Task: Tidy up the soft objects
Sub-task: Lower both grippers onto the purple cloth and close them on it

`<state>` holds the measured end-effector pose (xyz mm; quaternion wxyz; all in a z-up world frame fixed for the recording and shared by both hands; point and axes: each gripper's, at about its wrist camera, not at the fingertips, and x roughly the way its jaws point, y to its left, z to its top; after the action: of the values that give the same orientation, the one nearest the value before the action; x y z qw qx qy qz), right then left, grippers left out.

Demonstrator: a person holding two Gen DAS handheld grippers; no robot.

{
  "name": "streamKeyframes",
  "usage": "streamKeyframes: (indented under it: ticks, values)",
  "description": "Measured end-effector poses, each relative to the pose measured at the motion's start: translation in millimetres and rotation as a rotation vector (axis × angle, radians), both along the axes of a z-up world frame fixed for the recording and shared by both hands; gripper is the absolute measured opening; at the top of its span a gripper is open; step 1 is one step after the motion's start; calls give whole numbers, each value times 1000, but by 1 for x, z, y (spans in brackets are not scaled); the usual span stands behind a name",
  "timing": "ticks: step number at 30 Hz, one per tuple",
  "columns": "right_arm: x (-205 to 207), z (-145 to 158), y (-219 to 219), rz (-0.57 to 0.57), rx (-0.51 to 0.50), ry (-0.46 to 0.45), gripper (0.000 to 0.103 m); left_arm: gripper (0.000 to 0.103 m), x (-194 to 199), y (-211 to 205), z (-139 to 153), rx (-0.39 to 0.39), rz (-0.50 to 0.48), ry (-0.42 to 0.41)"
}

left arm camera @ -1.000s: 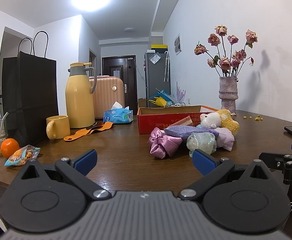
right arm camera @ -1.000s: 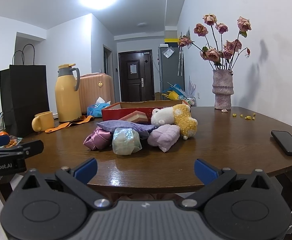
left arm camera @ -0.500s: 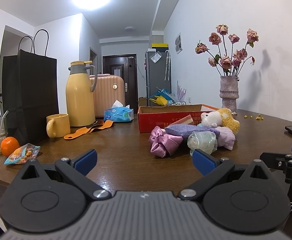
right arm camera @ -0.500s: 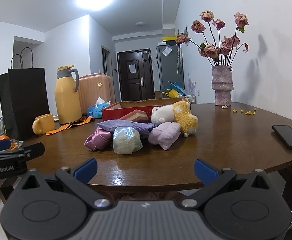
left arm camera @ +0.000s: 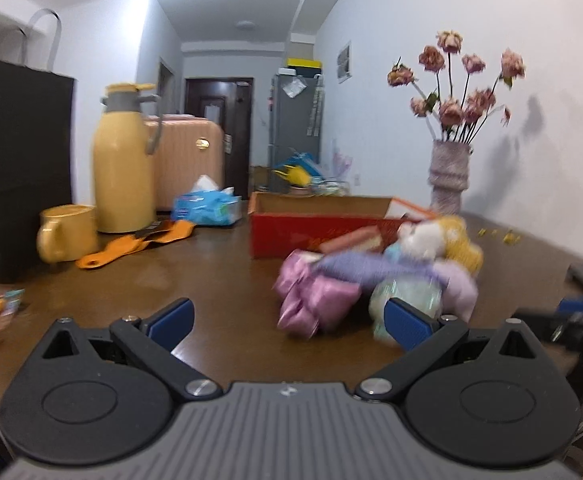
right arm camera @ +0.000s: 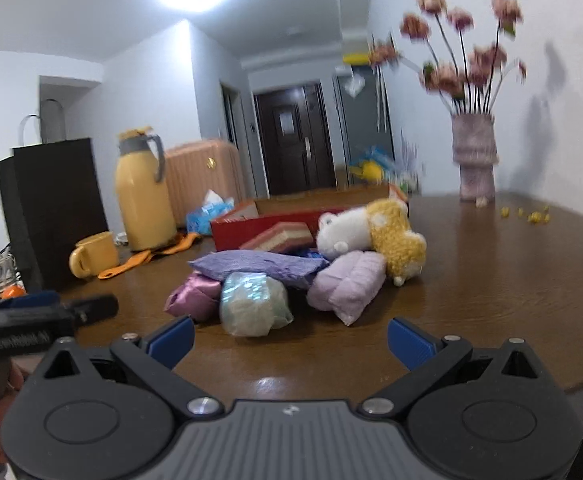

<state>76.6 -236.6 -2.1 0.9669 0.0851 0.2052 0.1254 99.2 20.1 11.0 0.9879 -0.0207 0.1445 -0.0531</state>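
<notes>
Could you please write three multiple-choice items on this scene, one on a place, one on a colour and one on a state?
1. Where does the mug stand?
A. inside the red box
B. beside the yellow flask, in front of the black bag
C. next to the vase

2. What colour is the box behind the pile of soft things?
A. red
B. green
C. white

3. How do the left gripper and right gripper stand?
A. both shut on a toy
B. left open, right shut
C. both open and empty

Answers:
1 B: the mug sits by the flask with the bag behind it.
2 A: its front wall shows red in both views.
3 C: each view shows its blue pads wide apart with nothing between them.
</notes>
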Motion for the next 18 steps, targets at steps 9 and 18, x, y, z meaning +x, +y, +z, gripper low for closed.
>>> streamKeyframes:
  ticks: [9,18]
  values:
    - [115,10,-6,65,159,137,67,46,125,-10,17,-128,-192,219]
    - [183,-17,20,101,61,231,44,8,160,-20,-10,-118,-227,343]
